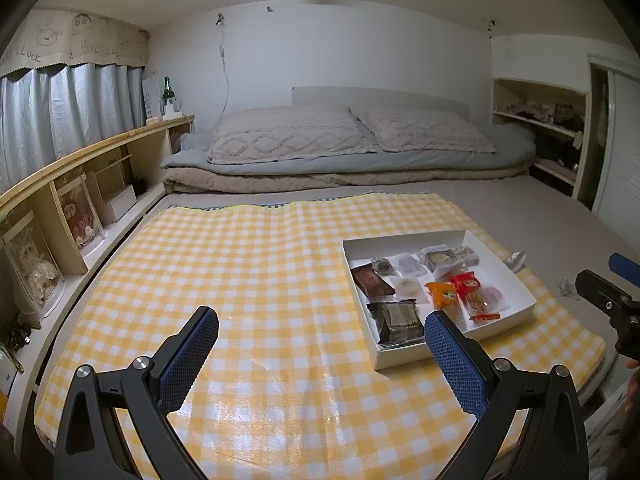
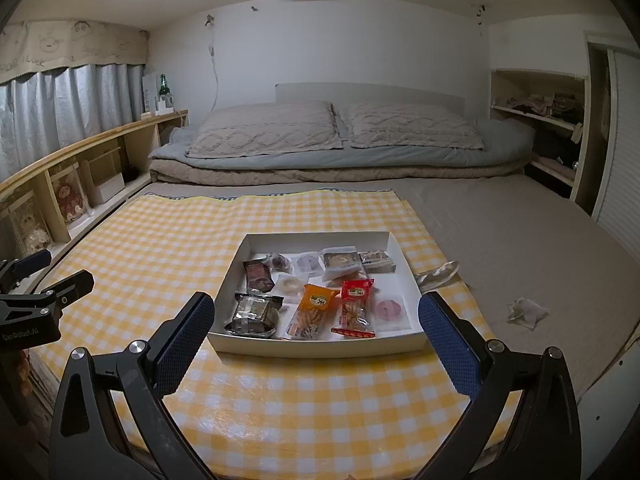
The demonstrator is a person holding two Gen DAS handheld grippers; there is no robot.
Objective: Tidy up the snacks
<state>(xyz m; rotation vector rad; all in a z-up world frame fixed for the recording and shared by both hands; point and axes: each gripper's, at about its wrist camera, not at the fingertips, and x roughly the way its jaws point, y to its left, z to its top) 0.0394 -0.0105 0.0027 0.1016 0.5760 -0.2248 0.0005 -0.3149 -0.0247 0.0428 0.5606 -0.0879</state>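
Holding both my left gripper (image 1: 320, 350) and right gripper (image 2: 316, 334) wide open and empty, I judge the white box (image 2: 320, 347) mostly filled, two wrappers (image 2: 526, 311) left outside.

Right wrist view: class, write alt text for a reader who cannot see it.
A white box of wrapped snacks sits on a yellow checked cloth spread over a bed, straight ahead of the open, empty right gripper. Two loose wrappers lie right of the box.
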